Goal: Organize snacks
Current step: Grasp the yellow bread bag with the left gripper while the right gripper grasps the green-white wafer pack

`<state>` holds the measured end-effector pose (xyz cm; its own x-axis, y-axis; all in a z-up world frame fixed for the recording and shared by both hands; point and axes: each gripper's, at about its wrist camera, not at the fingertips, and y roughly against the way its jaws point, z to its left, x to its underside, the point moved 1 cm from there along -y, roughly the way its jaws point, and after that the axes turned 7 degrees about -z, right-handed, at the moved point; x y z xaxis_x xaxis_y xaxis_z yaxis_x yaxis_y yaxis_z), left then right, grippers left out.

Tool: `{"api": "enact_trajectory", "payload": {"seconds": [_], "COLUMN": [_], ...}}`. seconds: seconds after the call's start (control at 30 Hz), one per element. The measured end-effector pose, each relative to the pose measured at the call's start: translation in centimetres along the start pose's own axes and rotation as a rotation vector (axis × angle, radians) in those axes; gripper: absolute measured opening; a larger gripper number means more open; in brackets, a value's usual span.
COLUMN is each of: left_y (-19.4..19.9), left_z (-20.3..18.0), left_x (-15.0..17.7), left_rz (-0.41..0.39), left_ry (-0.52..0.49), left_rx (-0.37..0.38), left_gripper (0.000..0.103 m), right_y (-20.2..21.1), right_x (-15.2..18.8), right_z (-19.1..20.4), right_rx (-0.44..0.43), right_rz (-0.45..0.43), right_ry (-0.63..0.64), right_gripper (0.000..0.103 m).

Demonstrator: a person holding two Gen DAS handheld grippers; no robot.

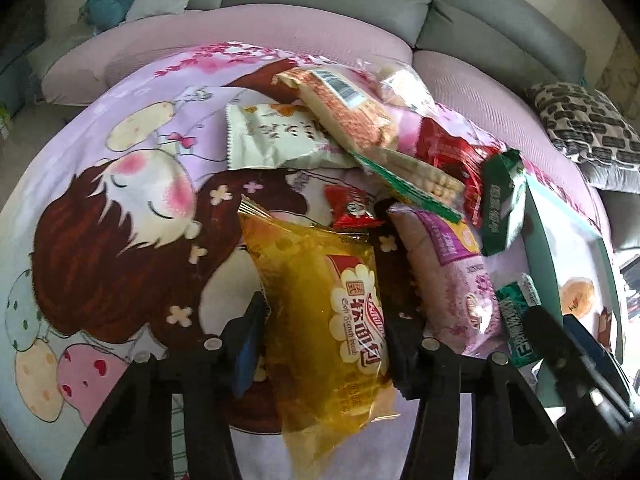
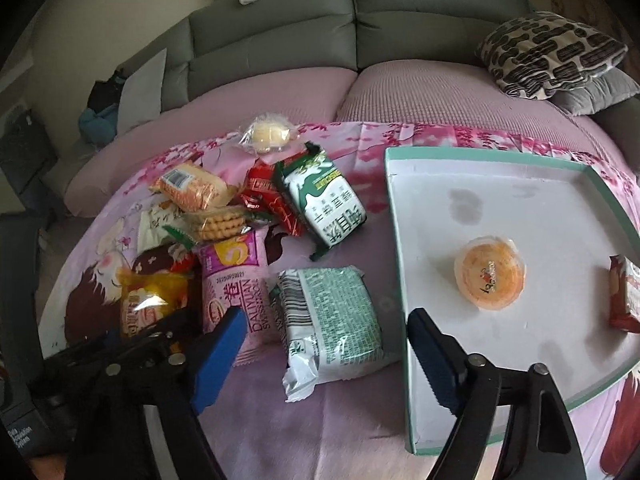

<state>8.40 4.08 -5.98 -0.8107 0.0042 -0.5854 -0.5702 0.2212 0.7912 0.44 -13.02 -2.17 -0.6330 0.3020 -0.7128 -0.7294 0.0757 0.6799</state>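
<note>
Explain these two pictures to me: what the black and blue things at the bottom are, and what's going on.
They are hand-held tongs, one in each of a person's hands, each with a camera looking along its fingers. The left view shows the left tongs around a yellow bread packet, which looks gripped. The right view shows the right tongs straddling a green-and-white packet, not visibly touching it. More snacks are piled on a cartoon-print cloth. A white tray holds an orange jelly cup and a red packet.
</note>
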Motion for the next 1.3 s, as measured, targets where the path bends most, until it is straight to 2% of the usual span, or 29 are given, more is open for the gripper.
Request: {"api": "enact_trajectory", "payload": {"seconds": [0.2,0.27,0.4,0.87,1.13,1.3], "left_y": [-0.1,-0.1,-0.1,-0.1,-0.2,-0.2], "left_z": [0.8,0.8,0.8,0.8,0.7,0.8], "left_x": [-0.1,-0.1,-0.1,-0.1,-0.1,-0.1], "left_rz": [0.000,0.000,0.001,0.004,0.004,0.004], "left_ry": [0.024,0.025,0.021,0.019,0.018,0.019], "left_rx": [-0.003,-0.004,-0.007,-0.007,-0.008,-0.007], "left_gripper": [0.054,0.054,0.054,0.054,0.054,0.054], "right_y": [0.6,0.5,-0.3,-1.4,-1.3,-1.0], "right_x": [-0.5,-0.4,0.1,0.3,0.7,0.8], "right_z": [0.4,0.9,1.3,1.5,1.9,1.8], "right_rx": [-0.029,-0.056,-0.053,-0.005,-0.060,-0.142], "right_rz": [-0.035,-0.028,-0.001,0.004,0.049,0.075], "right_ry": [0.018,0.025,0.053,0.089,0.072,0.009], "right_gripper": [0.070,0.070,0.070,0.070,0.070,0.070]}}
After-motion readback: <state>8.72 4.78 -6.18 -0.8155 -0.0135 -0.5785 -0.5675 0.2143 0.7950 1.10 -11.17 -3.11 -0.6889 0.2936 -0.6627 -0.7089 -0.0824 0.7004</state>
